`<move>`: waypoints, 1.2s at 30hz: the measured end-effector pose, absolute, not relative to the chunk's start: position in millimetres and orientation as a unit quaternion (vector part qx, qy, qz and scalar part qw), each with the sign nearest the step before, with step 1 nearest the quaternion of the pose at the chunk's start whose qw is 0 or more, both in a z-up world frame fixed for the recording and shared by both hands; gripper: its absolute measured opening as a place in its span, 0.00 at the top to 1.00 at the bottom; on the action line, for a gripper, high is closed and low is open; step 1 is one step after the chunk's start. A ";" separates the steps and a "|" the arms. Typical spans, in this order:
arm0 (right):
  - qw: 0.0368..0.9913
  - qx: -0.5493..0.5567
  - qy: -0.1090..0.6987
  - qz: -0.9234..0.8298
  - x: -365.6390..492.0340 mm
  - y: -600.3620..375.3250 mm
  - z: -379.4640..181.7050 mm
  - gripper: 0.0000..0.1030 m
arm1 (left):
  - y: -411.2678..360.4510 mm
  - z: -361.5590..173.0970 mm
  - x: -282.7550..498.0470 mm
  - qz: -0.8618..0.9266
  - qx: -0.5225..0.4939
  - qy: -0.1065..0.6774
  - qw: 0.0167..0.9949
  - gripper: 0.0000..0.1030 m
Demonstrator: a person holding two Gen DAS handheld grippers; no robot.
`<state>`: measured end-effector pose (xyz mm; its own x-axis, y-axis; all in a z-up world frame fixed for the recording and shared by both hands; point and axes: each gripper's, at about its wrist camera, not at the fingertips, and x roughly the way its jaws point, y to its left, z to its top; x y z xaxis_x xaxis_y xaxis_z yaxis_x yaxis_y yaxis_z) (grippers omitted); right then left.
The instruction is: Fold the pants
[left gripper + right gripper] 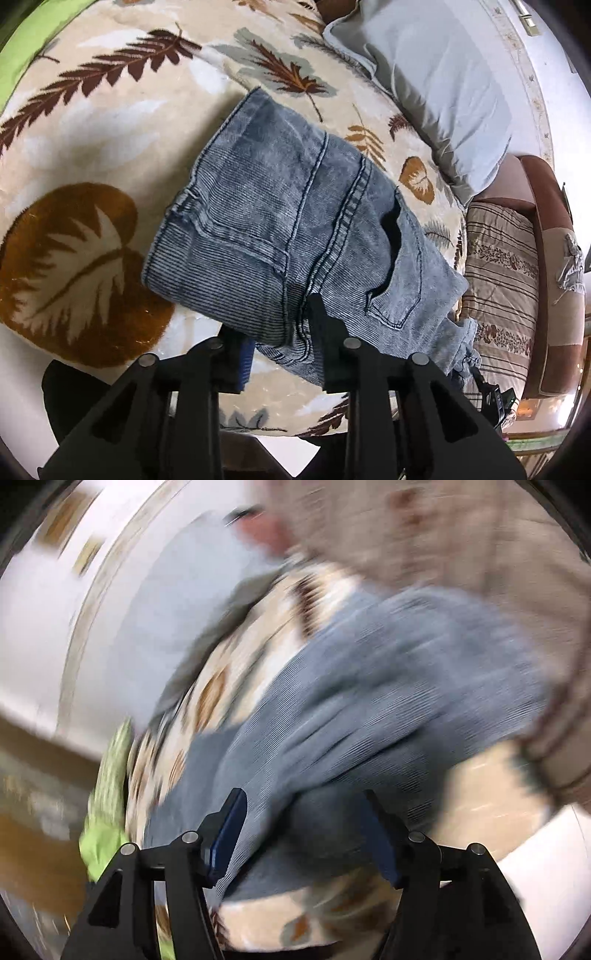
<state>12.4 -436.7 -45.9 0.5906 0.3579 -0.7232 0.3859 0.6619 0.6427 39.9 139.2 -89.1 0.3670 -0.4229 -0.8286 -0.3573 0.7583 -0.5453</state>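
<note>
So the pants (288,229) are faded, washed-out blue jeans with a fine ribbed look to the denim — folded up into a chunky, roughly rectangular bundle. They're lying flat on the bed, on a cream blanket (110,122) with brown leaf prints, set at an angle with one end pointing toward the pillow side. The top face shows a back pocket, double-stitched seams and a dark gap where a layer opens. The near edge is bunched and hangs a bit loose — the other view is too blurred for more.
</note>
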 end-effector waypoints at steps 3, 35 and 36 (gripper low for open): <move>0.774 0.460 0.434 -0.021 13.7 -458.8 -51.3 0.37 | 135.5 -86.6 41.2 -0.020 -0.344 0.562 0.752 0.76; 0.850 0.307 0.427 0.022 94.2 -429.7 9.6 0.33 | 137.2 -81.6 42.9 -0.015 -0.322 0.564 0.760 0.88; 0.856 0.273 0.438 0.035 114.1 -409.9 9.3 0.34 | 137.3 -82.7 43.4 -0.014 -0.324 0.565 0.759 0.88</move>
